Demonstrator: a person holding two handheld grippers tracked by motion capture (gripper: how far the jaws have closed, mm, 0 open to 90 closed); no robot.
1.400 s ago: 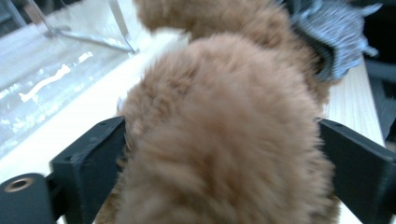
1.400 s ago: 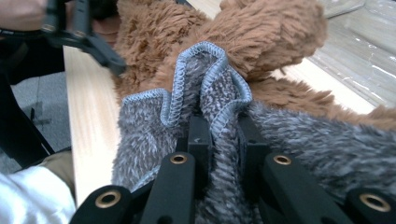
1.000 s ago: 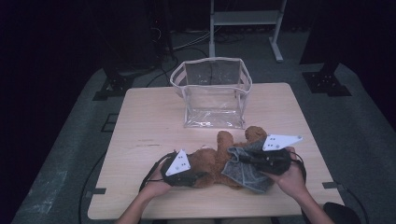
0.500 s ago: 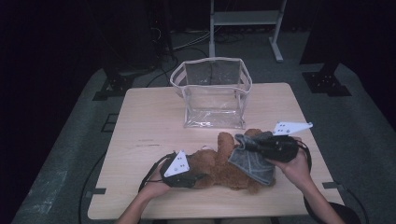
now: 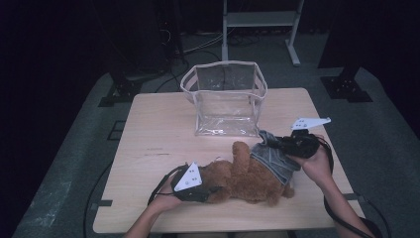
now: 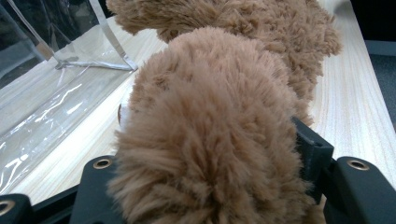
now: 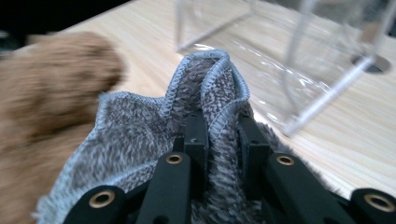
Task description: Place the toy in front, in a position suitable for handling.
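Observation:
A brown teddy bear [image 5: 237,176] lies on its side near the front edge of the wooden table [image 5: 158,129]. A grey knitted garment [image 5: 272,158] wraps the bear's right-hand end. My left gripper [image 5: 210,191] is shut on the bear's left end, with thick fur [image 6: 210,130] bulging between its jaws. My right gripper [image 5: 278,144] is shut on a folded hem of the grey garment [image 7: 140,126], which it holds just above the bear. In the right gripper view the hem stands pinched between the right gripper's [image 7: 219,130] black jaws, and the bear [image 7: 51,88] is a blur at the left.
A clear plastic tote bag [image 5: 225,99] with white trim stands open at the middle back of the table, just beyond the bear; it also shows as the bag [image 6: 56,42] and the bag [image 7: 289,56]. Bare tabletop lies to the left. Dark floor and stand legs surround the table.
My right gripper has moved away from the front edge toward the bag, drawing the grey garment's hem with it. The left gripper and the bear's head end have stayed put.

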